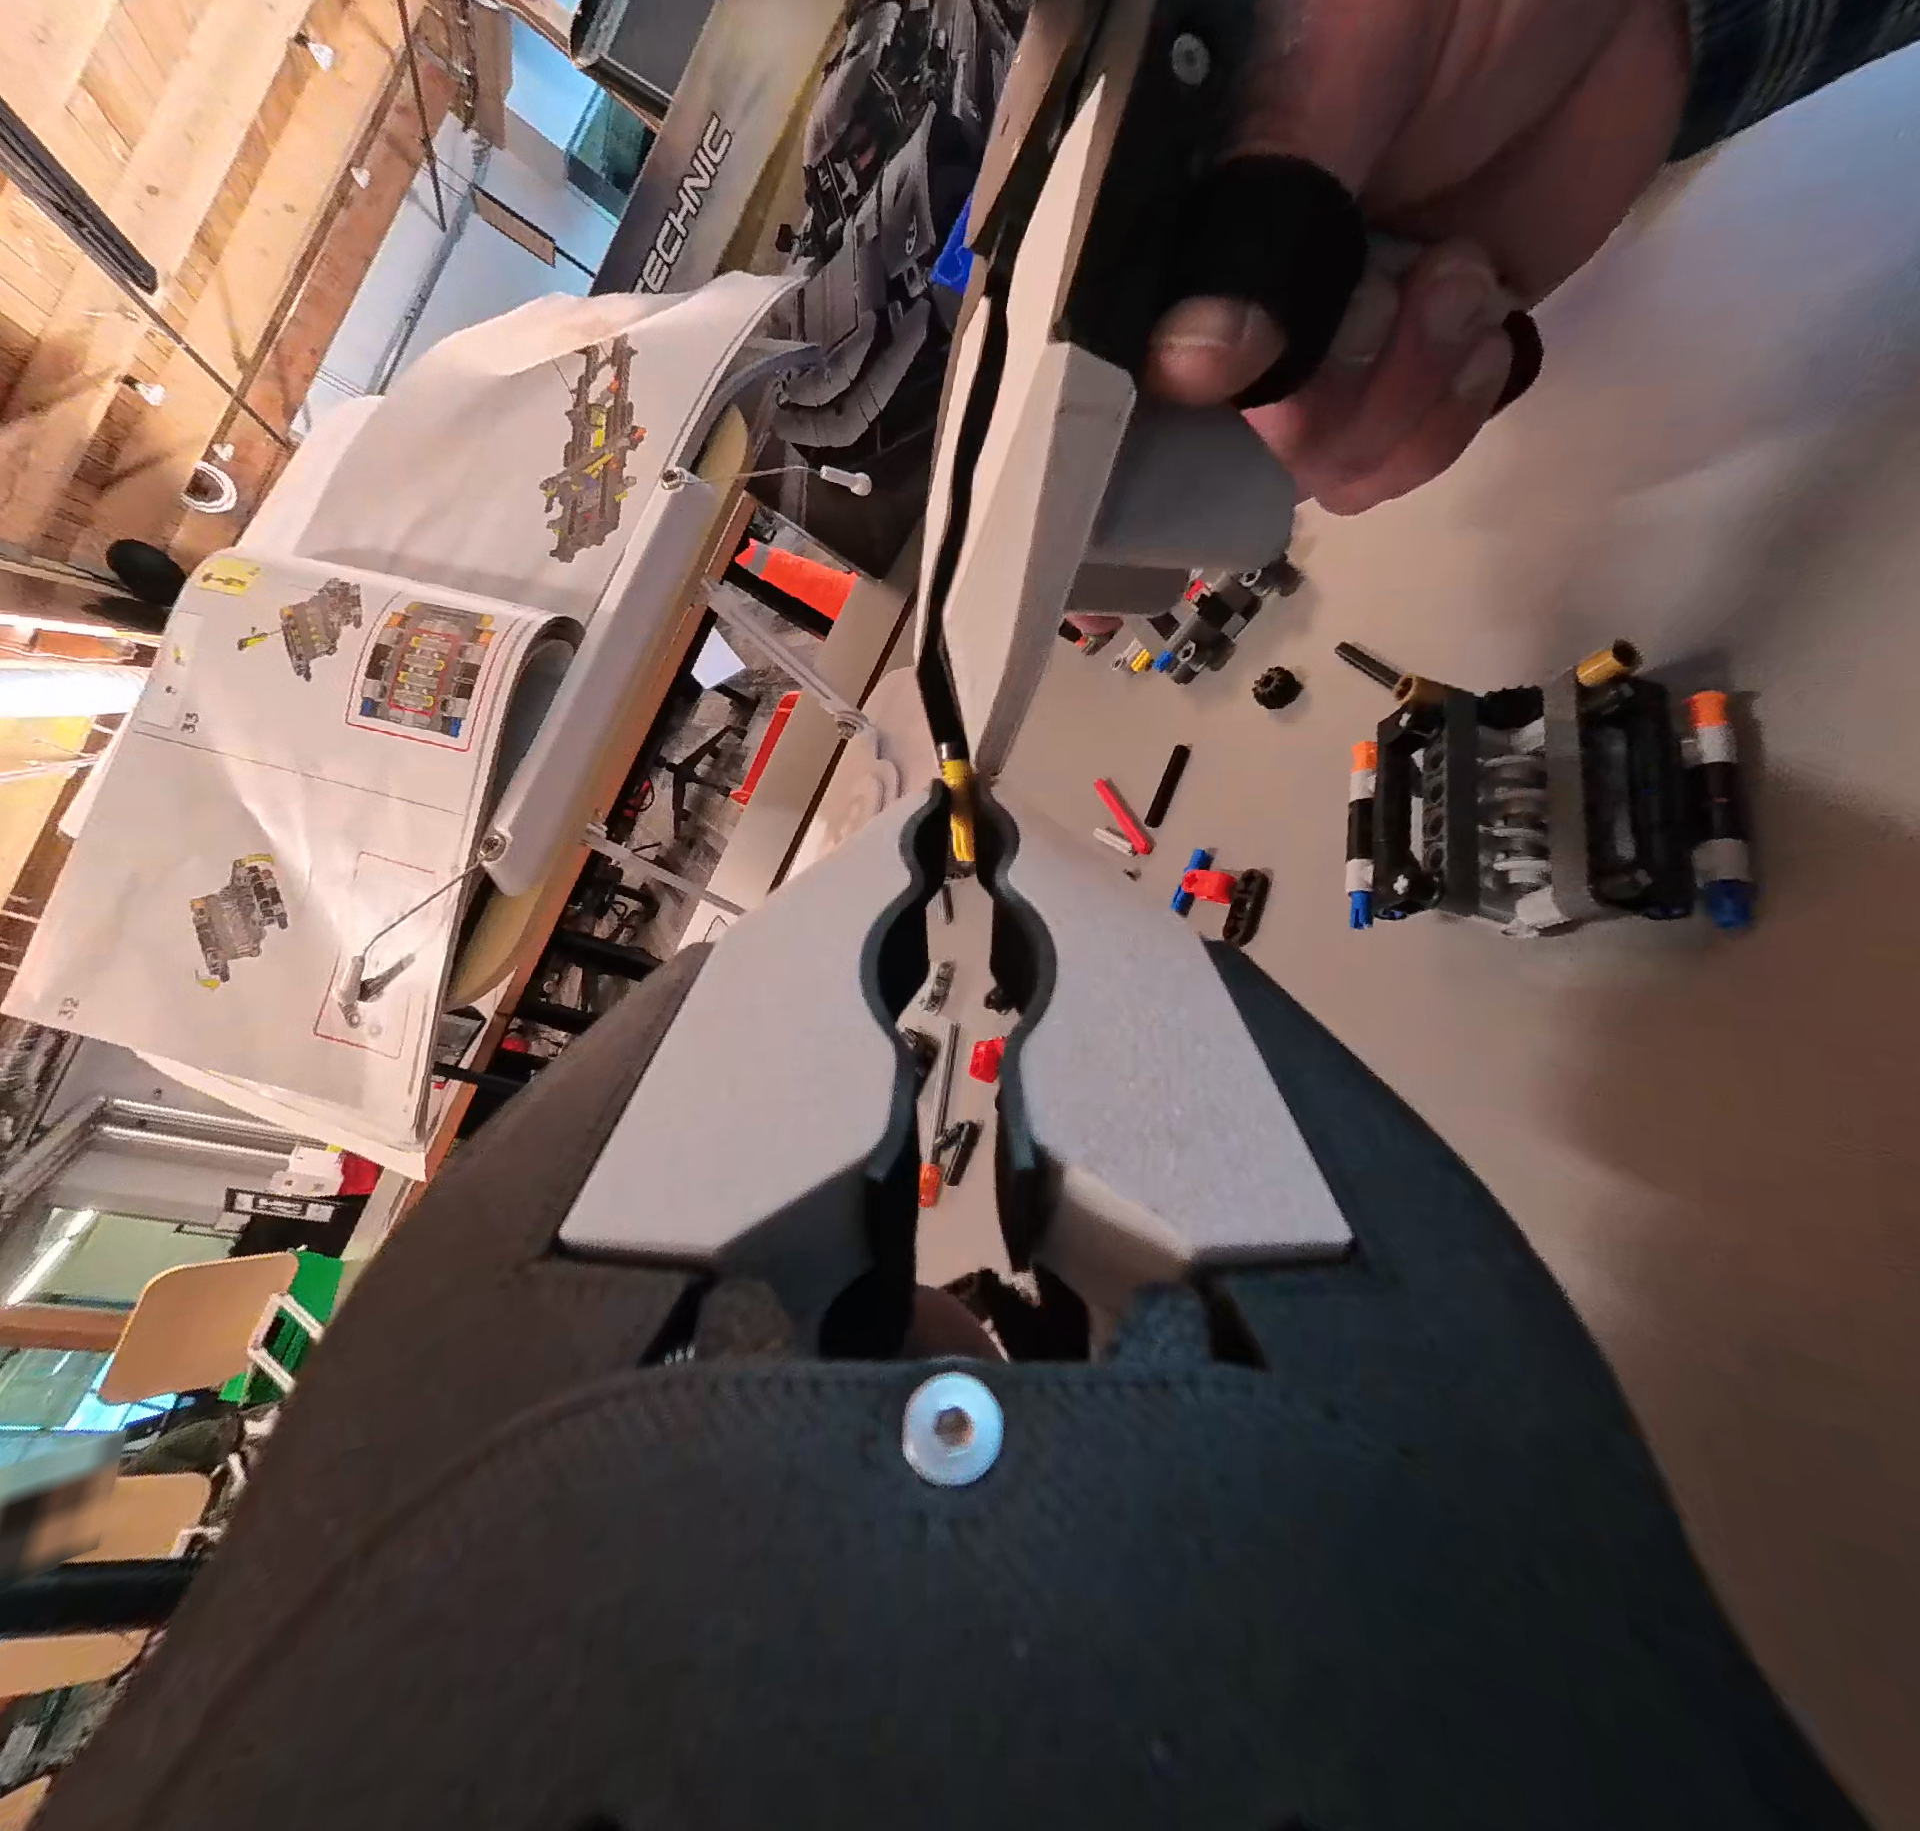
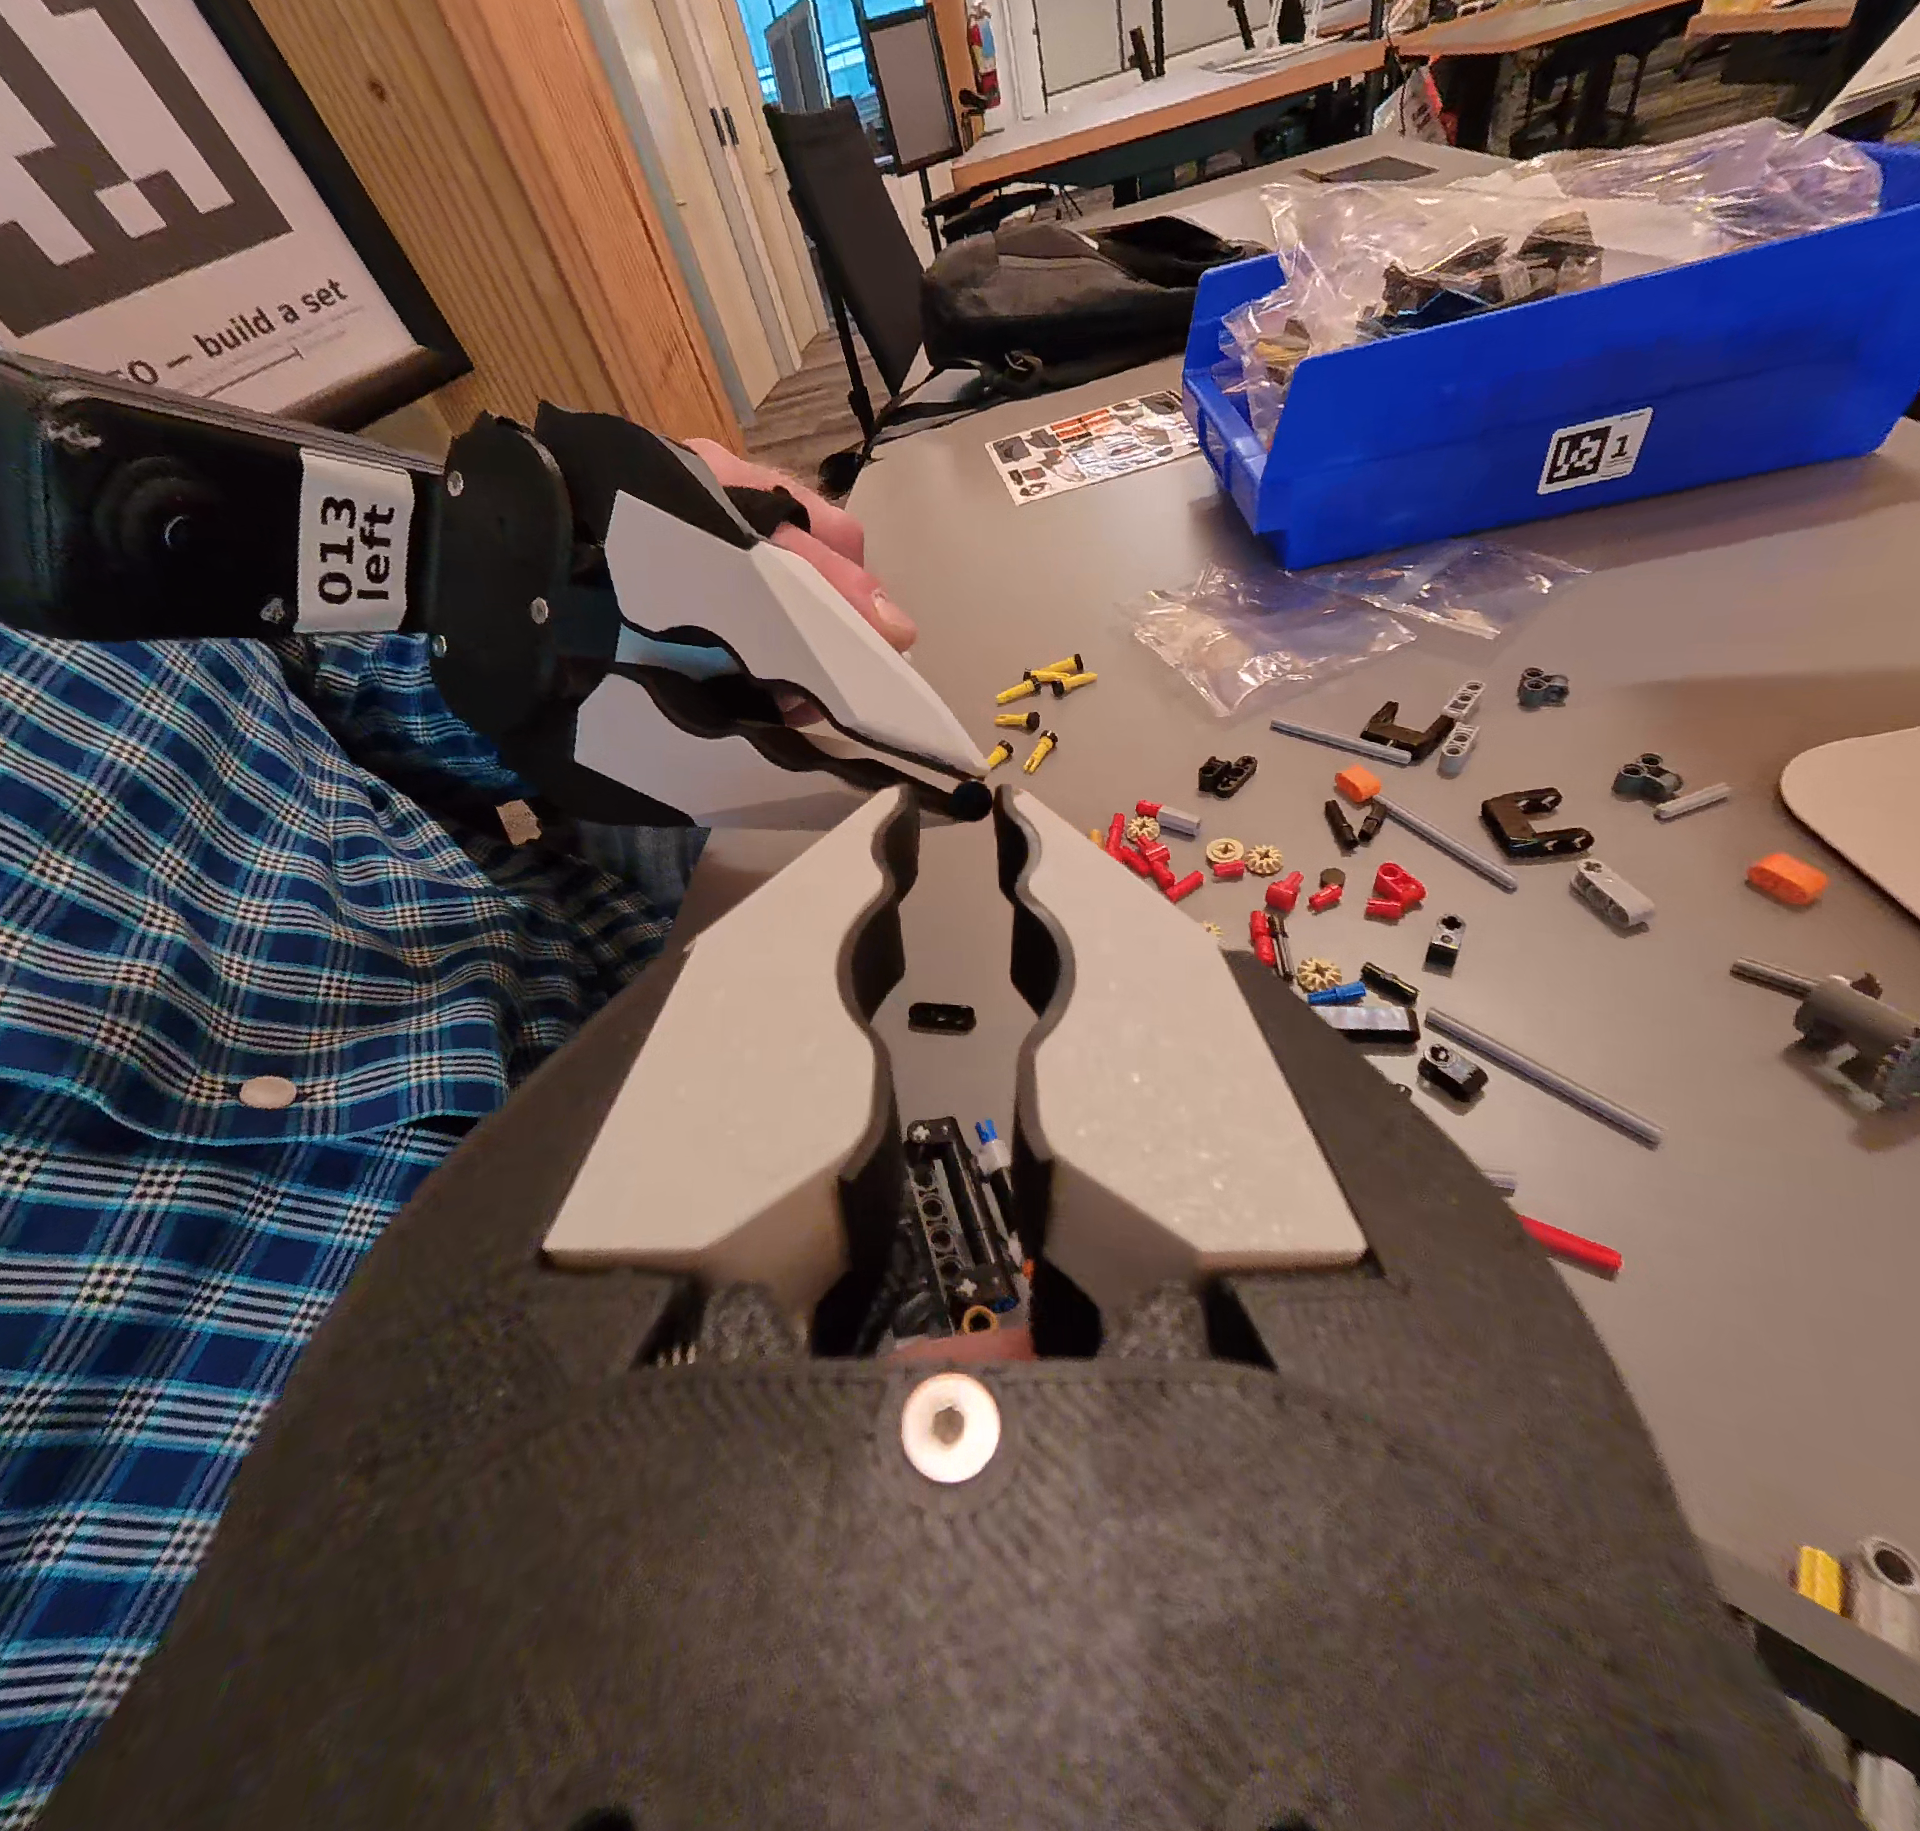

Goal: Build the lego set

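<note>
Pinching the yellow pin [image 1: 961, 813] in your left gripper [image 1: 961, 825], jaws closed on it, its long axis running tip to tip toward your right gripper [image 2: 951, 802], whose nearly closed tips touch its black end

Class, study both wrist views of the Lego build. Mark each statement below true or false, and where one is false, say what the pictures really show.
1. The left gripper pinches a yellow pin at its fingertips. True.
2. The blue bin is empty. False: it holds clear plastic bags with dark parts.
3. The part-built engine block stands on the grey table, held by neither gripper. True.
4. The instruction booklet is closed. False: it lies open, showing building steps.
5. The right gripper is wide open. False: its tips are nearly together around a small black part.
</note>
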Action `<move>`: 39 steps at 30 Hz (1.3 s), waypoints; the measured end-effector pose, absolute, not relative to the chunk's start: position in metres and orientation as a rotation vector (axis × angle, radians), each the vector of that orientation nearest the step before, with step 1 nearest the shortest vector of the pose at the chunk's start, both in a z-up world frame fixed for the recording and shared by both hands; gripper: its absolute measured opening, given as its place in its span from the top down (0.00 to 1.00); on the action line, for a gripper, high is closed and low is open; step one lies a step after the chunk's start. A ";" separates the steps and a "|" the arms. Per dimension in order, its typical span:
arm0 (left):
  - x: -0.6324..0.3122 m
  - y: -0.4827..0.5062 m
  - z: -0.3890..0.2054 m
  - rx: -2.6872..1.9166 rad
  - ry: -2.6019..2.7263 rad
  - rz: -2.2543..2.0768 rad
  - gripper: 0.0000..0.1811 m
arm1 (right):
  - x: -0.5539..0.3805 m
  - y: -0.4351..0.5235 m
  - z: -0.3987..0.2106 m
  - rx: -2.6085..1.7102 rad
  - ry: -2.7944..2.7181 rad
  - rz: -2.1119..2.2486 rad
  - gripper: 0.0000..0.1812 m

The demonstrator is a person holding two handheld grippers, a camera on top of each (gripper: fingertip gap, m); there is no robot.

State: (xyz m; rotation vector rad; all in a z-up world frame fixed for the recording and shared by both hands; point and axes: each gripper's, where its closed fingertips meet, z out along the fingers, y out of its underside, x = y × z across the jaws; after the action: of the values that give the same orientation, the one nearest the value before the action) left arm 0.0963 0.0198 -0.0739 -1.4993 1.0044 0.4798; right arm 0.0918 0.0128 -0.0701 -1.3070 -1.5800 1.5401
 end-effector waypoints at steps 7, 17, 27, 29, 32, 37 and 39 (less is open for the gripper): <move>0.098 0.021 -0.072 -1.486 1.006 0.482 0.99 | 0.093 0.012 -0.065 -1.324 -1.540 1.624 0.93; 0.102 0.022 -0.069 -1.451 0.980 0.461 0.99 | 0.095 0.016 -0.062 -1.317 -1.514 1.618 0.97; 0.105 0.026 -0.063 -1.452 0.925 0.390 0.99 | 0.097 0.020 -0.056 -1.294 -1.472 1.615 0.97; 0.105 0.027 -0.063 -1.455 0.916 0.377 0.98 | 0.097 0.021 -0.055 -1.292 -1.465 1.616 0.97; 0.107 0.028 -0.063 -1.460 0.907 0.359 0.96 | 0.097 0.021 -0.054 -1.290 -1.458 1.620 0.97; 0.107 0.029 -0.062 -1.472 0.880 0.307 0.94 | 0.097 0.023 -0.053 -1.292 -1.446 1.629 0.97; 0.106 0.029 -0.062 -1.476 0.872 0.300 0.94 | 0.097 0.024 -0.053 -1.295 -1.440 1.629 0.97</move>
State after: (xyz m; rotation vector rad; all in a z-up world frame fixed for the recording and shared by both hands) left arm 0.1064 0.0292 -0.0621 -1.4757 0.8718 0.2999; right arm 0.0975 0.0235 -0.0527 -1.2946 -1.4399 1.6289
